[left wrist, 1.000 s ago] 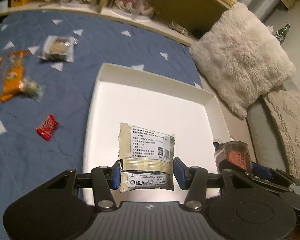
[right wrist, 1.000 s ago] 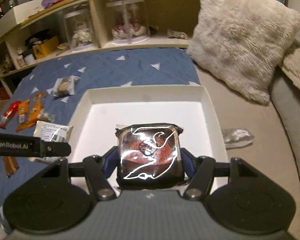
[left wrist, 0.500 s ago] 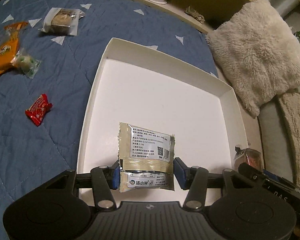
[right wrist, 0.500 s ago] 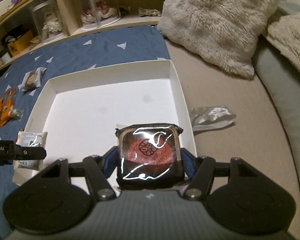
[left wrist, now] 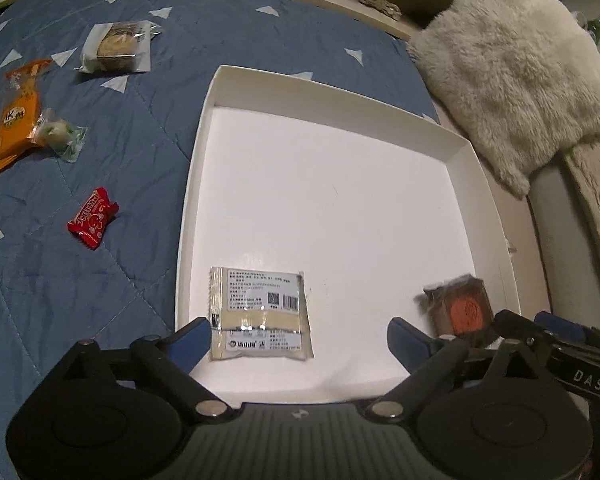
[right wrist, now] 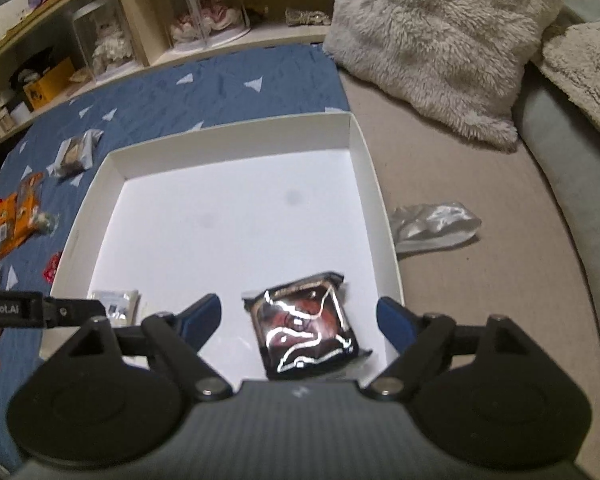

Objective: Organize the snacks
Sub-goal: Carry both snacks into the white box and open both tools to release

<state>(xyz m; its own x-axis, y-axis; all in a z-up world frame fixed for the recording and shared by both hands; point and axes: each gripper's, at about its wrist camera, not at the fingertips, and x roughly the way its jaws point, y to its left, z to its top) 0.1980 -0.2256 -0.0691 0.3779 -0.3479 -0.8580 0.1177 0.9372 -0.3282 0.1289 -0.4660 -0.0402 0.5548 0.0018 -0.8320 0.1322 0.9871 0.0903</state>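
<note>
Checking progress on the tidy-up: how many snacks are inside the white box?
2: a beige packet by the white box's near-left corner, and a dark-wrapped cake near-right. None seem hidden.

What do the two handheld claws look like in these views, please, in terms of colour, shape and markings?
Both look alike: the left claw and right claw have a matte black body with a ribbed centre, two round black discs, angular black linkage arms with silver pivot pins, and blue pads on the fingertips. Seen from the other camera, one side bar reads "DAS", the other "Robot.AI" in white.
</note>
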